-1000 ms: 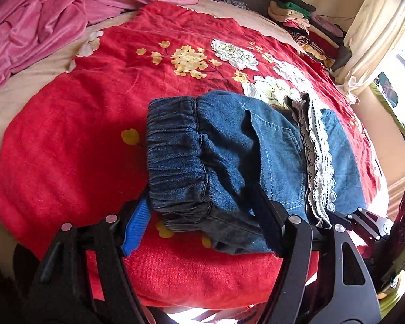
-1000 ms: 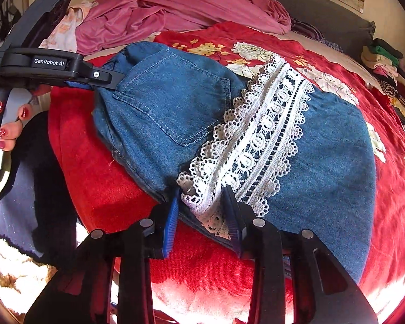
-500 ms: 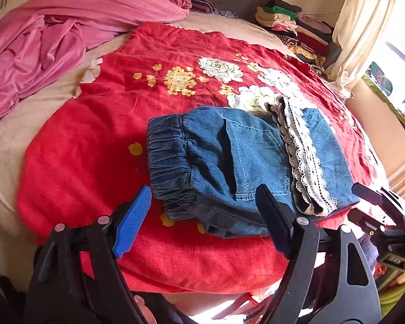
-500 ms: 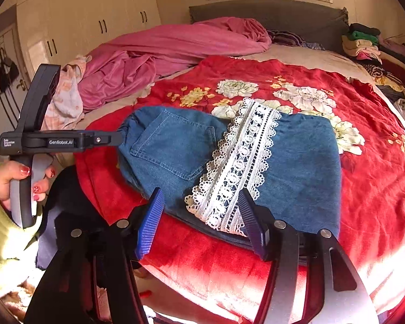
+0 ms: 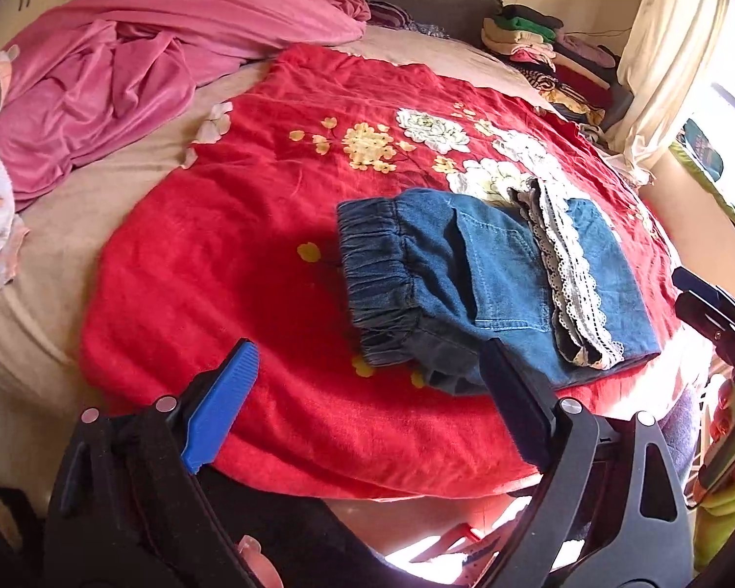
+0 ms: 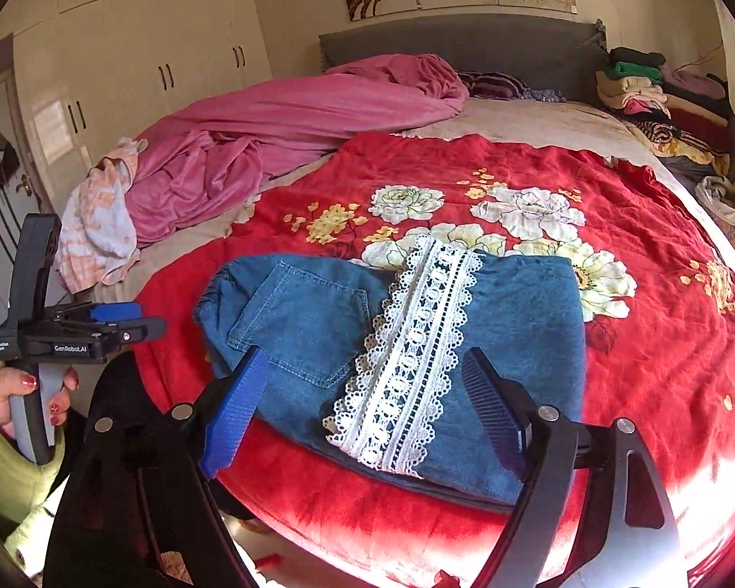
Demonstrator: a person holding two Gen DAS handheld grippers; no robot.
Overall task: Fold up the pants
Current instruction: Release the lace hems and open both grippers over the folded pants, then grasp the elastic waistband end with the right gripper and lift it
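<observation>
The denim pants (image 5: 490,284) lie folded on the red floral blanket (image 5: 269,245), elastic waistband to the left and a white lace strip (image 6: 416,357) across the top. My left gripper (image 5: 367,350) hovers just short of the waistband corner, its jaws opening, nothing pressed between them. My right gripper (image 6: 365,357) hangs above the pants' (image 6: 514,343) near edge by the lace end, jaws also opening and holding nothing. Each gripper shows in the other view: the left gripper (image 6: 98,323) in a hand at the left, the right gripper (image 5: 710,313) at the right edge.
A rumpled pink cover (image 5: 122,59) and a pale patterned cloth (image 6: 98,230) lie on the bed's far left. A stack of folded clothes (image 6: 651,88) sits at the back right by the headboard. A curtain (image 5: 661,49) hangs at the right. A wardrobe (image 6: 122,49) stands behind.
Both grippers let go of the pants: the left released the waistband, the right the lace end. Both opened wide and drew back and up. The pants stay folded on the blanket.
</observation>
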